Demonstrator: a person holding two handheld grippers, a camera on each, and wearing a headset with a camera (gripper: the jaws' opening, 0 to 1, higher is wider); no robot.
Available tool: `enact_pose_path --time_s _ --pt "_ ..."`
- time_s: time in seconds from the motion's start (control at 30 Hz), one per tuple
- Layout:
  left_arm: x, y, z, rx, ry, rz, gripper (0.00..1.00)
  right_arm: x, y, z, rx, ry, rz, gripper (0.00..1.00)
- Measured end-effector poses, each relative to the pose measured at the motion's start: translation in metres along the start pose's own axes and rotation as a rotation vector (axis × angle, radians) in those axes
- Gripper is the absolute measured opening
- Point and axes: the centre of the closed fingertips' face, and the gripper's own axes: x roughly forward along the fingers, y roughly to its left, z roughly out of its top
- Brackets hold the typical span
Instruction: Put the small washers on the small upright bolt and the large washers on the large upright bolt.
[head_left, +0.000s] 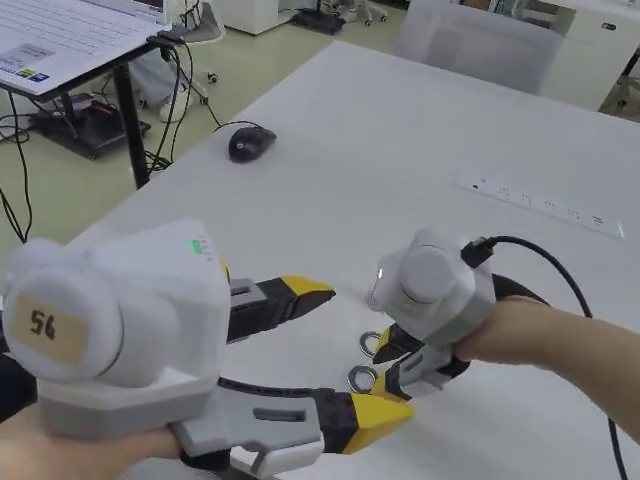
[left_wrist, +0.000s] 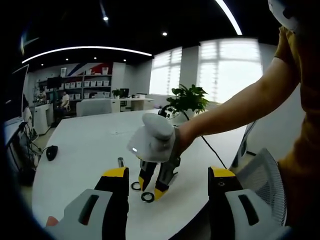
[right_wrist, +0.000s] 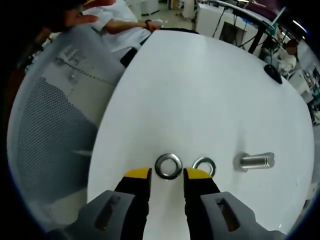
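Two metal washers lie flat on the white table (head_left: 400, 150). One washer (right_wrist: 168, 166) sits just ahead of my right gripper (right_wrist: 167, 175), level with its open yellow tips. The second washer (right_wrist: 204, 165) lies beside it. A steel bolt (right_wrist: 255, 161) stands on the table just past that second washer. In the head view the right gripper (head_left: 383, 367) points down at both washers (head_left: 360, 378). My left gripper (head_left: 347, 352) hovers open beside them, holding nothing. From the left gripper (left_wrist: 168, 175) I see the right gripper (left_wrist: 151, 189), the washers (left_wrist: 147, 197) and the bolt (left_wrist: 120, 161).
A black mouse (head_left: 250, 143) lies near the table's left edge and a white power strip (head_left: 540, 200) at the far right. A black cable (head_left: 560, 270) trails from the right gripper. A mesh office chair (right_wrist: 50, 125) stands at the table's edge near the washers.
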Motion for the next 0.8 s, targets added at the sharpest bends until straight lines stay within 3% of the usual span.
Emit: enact_pose_path --time_s 0.47,0.8 --pt "0.0 0.0056 0.0003 -0.012 -0.016 0.019 0.63 0.0062 0.0037 -0.0018 -0.025 0.035 -0.001 0.3" --pt "0.0007 0.005 0.0006 -0.014 -0.02 0.023 0.63 0.0068 0.0041 -0.0022 -0.029 0.045 -0.005 0.24"
